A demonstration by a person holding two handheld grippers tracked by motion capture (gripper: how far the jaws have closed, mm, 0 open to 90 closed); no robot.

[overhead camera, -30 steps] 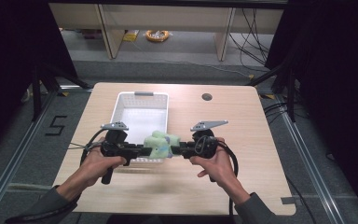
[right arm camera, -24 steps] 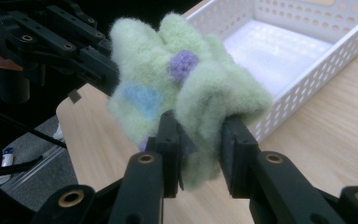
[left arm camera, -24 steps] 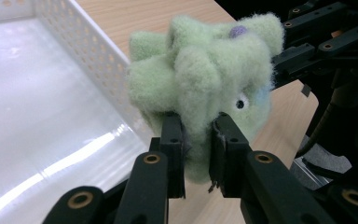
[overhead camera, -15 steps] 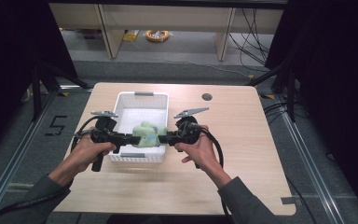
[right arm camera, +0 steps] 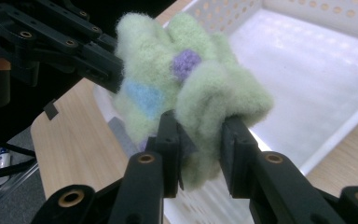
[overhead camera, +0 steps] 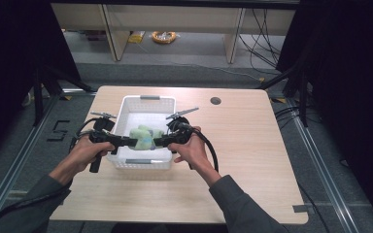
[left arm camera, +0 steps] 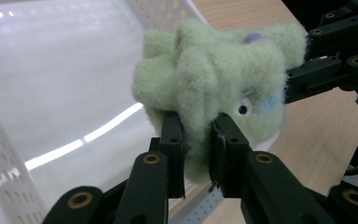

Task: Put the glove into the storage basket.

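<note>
While both grippers' fingers (left arm camera: 223, 154) clamp the green plush toy (overhead camera: 144, 137), it hangs over the white basket (overhead camera: 148, 102).

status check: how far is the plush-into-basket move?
Done: both grippers have the green plush toy pinched, left gripper and right gripper each shut on a fold of it. In hand: the toy hangs between them above the white basket, clear of its floor. Left: lower it in, open both, and draw the hands out.

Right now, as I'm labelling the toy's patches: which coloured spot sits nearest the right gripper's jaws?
The purple spot, just above where the right gripper pinches the green plush toy; the blue patch lies toward the left gripper.
</note>
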